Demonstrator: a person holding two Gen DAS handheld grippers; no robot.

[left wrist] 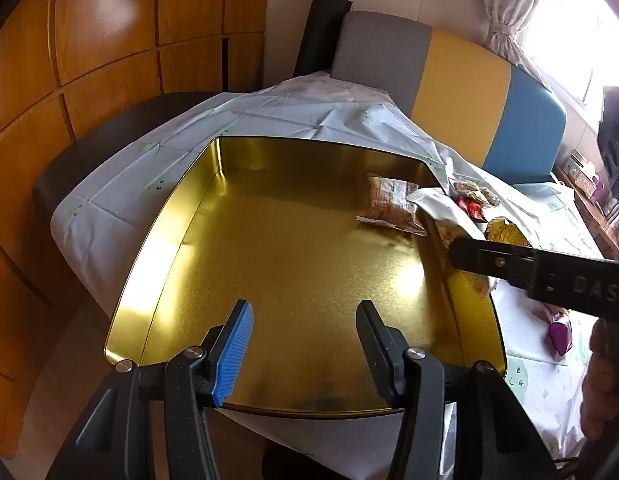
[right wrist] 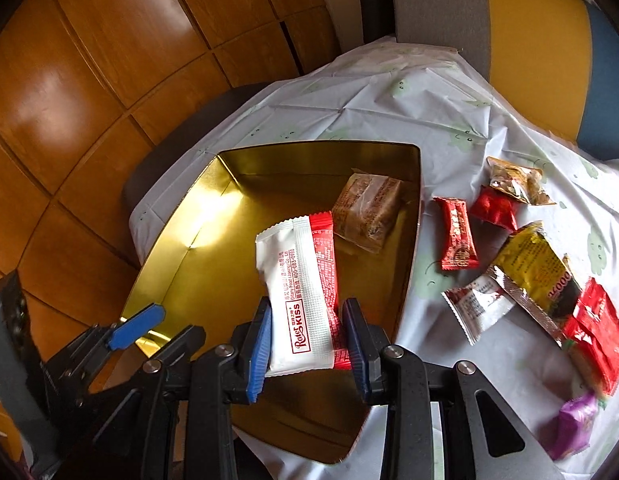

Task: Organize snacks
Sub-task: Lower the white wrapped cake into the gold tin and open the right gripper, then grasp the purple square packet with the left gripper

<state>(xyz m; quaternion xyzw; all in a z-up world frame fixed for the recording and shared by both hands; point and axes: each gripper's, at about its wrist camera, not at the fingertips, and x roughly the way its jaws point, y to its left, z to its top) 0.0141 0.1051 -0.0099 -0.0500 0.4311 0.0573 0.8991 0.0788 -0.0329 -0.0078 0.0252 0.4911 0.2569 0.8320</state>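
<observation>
A gold tin tray (left wrist: 181,216) (right wrist: 177,248) lies on the table. A brown clear-wrapped snack (left wrist: 389,204) (right wrist: 367,210) lies in its far right corner. My right gripper (right wrist: 305,334) is shut on a white and red Rater Kiss packet (right wrist: 305,292) and holds it over the tray; in the left wrist view the packet (left wrist: 437,208) and the right gripper (left wrist: 489,258) come in from the right. My left gripper (left wrist: 305,330) is open and empty above the tray's near edge; its blue pad (right wrist: 137,326) shows in the right wrist view.
Loose snacks lie on the white tablecloth (right wrist: 389,112) right of the tray: a red candy (right wrist: 457,236), a nut pack (right wrist: 517,182), a yellow packet (right wrist: 537,272), a red packet (right wrist: 597,340), a purple candy (right wrist: 573,424). A grey, yellow and blue chair (left wrist: 449,72) stands behind.
</observation>
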